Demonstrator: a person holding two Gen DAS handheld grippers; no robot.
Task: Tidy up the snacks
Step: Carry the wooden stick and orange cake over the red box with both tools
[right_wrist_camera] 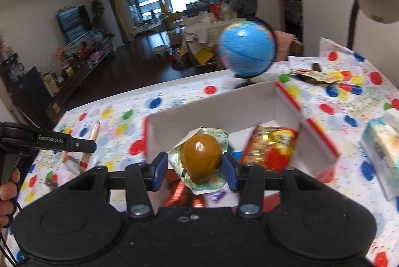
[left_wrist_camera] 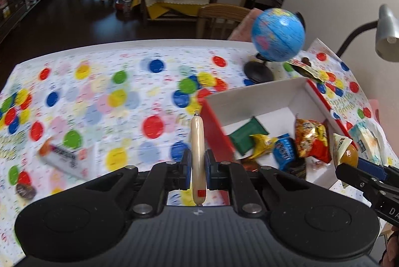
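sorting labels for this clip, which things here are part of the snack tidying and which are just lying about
Part of the job:
- sausage stick in left claw
- wrapped brown snack in right claw
- white box
- red and gold packet in it
- white bar on the table

Lying about:
- globe
- desk lamp
- tissue pack

You have one red-sided white cardboard box [left_wrist_camera: 261, 97], one blue globe [left_wrist_camera: 278, 34], one pale sausage stick [left_wrist_camera: 197, 142], one round brown wrapped snack [right_wrist_camera: 201, 157] and one grey desk lamp [right_wrist_camera: 376, 0].
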